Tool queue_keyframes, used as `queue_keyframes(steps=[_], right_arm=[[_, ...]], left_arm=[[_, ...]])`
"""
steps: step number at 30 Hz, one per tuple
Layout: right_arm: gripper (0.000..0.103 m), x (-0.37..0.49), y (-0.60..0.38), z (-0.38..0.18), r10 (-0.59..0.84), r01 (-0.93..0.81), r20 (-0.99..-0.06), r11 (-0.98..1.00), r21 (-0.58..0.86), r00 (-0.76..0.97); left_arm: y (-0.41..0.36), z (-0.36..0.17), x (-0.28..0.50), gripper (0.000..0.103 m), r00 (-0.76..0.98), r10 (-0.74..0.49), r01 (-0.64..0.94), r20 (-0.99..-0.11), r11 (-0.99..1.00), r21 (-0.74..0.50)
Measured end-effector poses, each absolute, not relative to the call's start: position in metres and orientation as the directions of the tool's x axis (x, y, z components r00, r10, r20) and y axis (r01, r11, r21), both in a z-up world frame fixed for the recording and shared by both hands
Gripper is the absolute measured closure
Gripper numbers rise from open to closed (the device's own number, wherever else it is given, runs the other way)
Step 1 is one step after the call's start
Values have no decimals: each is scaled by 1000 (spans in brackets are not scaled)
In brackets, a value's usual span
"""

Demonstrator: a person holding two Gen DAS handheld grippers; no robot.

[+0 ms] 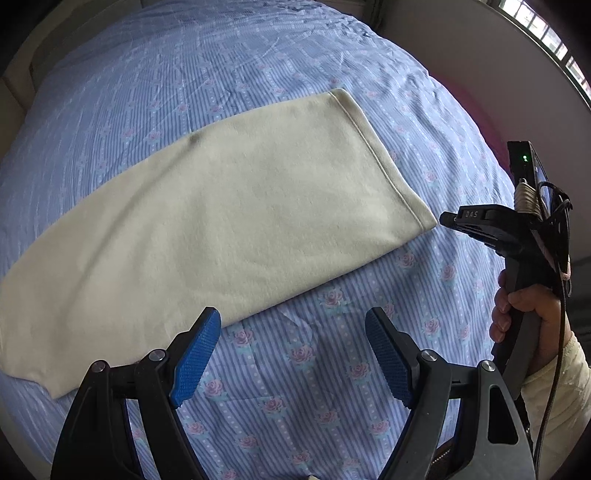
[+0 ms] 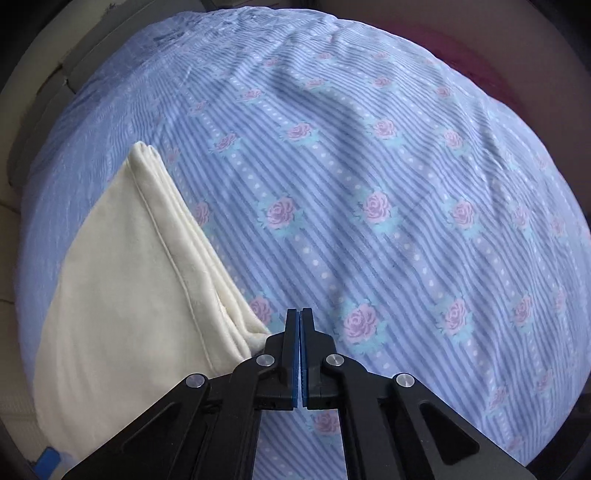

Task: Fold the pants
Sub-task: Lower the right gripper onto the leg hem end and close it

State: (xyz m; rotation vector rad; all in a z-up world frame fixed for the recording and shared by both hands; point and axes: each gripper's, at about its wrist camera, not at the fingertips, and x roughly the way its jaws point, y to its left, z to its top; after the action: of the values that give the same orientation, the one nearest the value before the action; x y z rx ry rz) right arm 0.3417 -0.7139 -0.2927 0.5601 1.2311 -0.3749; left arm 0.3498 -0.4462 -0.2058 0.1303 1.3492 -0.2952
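Cream pants (image 1: 240, 221) lie flat on a bed, the legs stacked, with the hem (image 1: 369, 147) pointing to the upper right. My left gripper (image 1: 293, 317) is open above the sheet, its left blue pad (image 1: 195, 354) over the pants' near edge and nothing between the pads. My right gripper (image 1: 445, 218) has its tip just beside the near hem corner. In the right wrist view the right gripper (image 2: 300, 313) is shut, pads pressed together with no cloth between them. The layered hem of the pants (image 2: 129, 277) lies just to its left.
The blue striped sheet with pink roses (image 1: 332, 387) (image 2: 369, 184) covers the whole bed. A person's hand (image 1: 517, 314) holds the right gripper's handle at the right edge. A window (image 1: 546, 33) and a pale wall lie beyond the bed at the upper right.
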Motion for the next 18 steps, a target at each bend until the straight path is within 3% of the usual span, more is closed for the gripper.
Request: queue_keyframes(steps=[2, 3, 4, 6, 14, 16, 18], right_arm=[[100, 335, -721, -288, 65, 564, -939, 785, 256, 337], [91, 332, -722, -282, 95, 565, -928, 769, 298, 359], [73, 332, -721, -278, 116, 560, -921, 763, 322, 372], [51, 331, -714, -270, 141, 536, -906, 766, 355, 399], [53, 348, -687, -304, 209, 495, -913, 786, 371, 351], [79, 356, -683, -317, 218, 507, -927, 787, 352, 305], [86, 361, -678, -319, 188, 496, -939, 810, 314, 287]], left_arm=[[-445, -205, 349, 23, 197, -131, 281, -971, 957, -72], [-444, -205, 349, 23, 206, -128, 278, -970, 958, -67], [-444, -205, 350, 23, 213, -124, 272, -969, 960, -63], [-443, -207, 353, 23, 213, -115, 257, -970, 965, -58], [-440, -203, 366, 22, 249, -79, 227, -965, 974, -21], [-439, -203, 370, 22, 244, -83, 219, -966, 975, -29], [-439, -201, 371, 22, 247, -87, 215, -965, 976, -32]])
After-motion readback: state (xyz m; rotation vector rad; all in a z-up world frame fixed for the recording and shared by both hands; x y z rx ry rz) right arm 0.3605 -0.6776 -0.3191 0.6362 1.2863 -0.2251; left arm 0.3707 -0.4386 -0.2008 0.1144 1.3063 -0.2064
